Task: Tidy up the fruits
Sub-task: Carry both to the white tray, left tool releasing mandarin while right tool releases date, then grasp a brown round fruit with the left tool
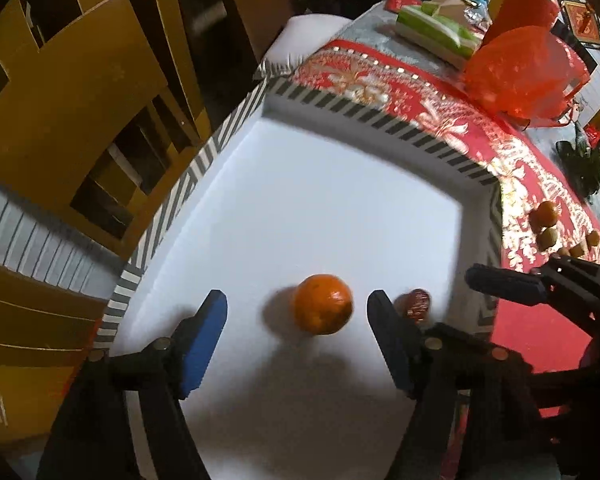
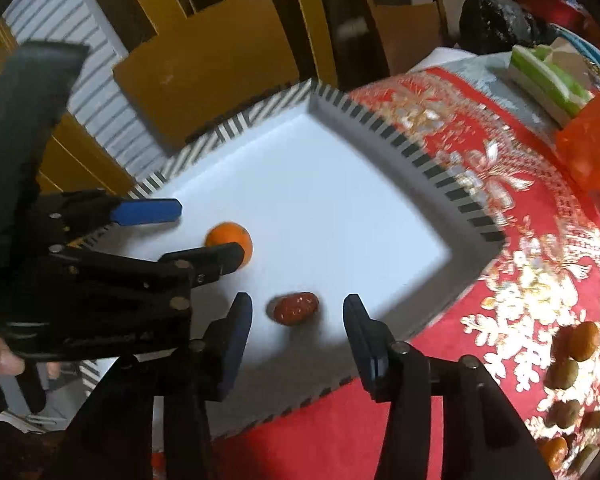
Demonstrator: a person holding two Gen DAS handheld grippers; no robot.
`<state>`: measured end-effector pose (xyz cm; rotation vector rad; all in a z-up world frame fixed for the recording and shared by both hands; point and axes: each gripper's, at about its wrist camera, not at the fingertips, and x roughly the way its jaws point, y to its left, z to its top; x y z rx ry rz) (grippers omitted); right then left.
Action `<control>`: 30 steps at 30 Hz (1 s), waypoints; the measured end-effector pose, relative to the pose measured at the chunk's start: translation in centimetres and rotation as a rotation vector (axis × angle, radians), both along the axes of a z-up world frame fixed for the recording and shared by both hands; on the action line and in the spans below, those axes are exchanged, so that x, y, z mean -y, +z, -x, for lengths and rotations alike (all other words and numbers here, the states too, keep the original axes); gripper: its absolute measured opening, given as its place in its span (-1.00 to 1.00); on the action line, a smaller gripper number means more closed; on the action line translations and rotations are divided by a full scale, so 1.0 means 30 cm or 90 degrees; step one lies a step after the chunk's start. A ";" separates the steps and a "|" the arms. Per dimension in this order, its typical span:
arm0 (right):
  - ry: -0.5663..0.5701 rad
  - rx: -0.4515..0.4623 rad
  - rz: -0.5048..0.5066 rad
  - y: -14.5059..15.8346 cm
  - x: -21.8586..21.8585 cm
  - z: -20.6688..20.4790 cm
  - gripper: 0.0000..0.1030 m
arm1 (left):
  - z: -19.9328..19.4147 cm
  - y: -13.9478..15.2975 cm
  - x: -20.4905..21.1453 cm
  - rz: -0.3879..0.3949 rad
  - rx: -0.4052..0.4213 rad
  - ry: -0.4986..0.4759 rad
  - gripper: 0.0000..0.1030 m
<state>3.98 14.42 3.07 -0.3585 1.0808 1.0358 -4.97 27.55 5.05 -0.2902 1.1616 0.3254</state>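
Observation:
A white tray with a black-and-white striped rim lies on a red patterned cloth. An orange rests on the tray floor between the open fingers of my left gripper, not held. A small red date-like fruit lies on the tray between the open fingers of my right gripper, whose one finger shows in the left wrist view. Neither fruit is gripped.
Several small orange and green fruits lie on the red cloth right of the tray. A red plastic bag, a green-and-white box and wooden chairs stand beyond the tray.

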 end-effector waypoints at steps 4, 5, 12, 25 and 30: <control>-0.026 0.014 -0.024 0.064 0.082 0.005 0.20 | -0.008 0.053 0.047 -0.010 0.021 -0.013 0.49; -0.034 0.019 -0.028 0.078 0.108 0.007 0.22 | -0.012 0.066 0.062 -0.010 0.026 -0.018 0.49; -0.099 0.043 -0.017 0.125 0.326 -0.004 0.34 | -0.050 0.133 0.222 -0.004 0.052 -0.085 0.55; -0.266 0.020 0.032 0.073 0.814 -0.013 0.36 | -0.105 0.087 0.629 0.033 0.031 -0.270 0.57; -0.301 -0.001 0.036 0.040 0.929 0.007 0.36 | -0.075 0.037 0.746 0.050 -0.003 -0.319 0.57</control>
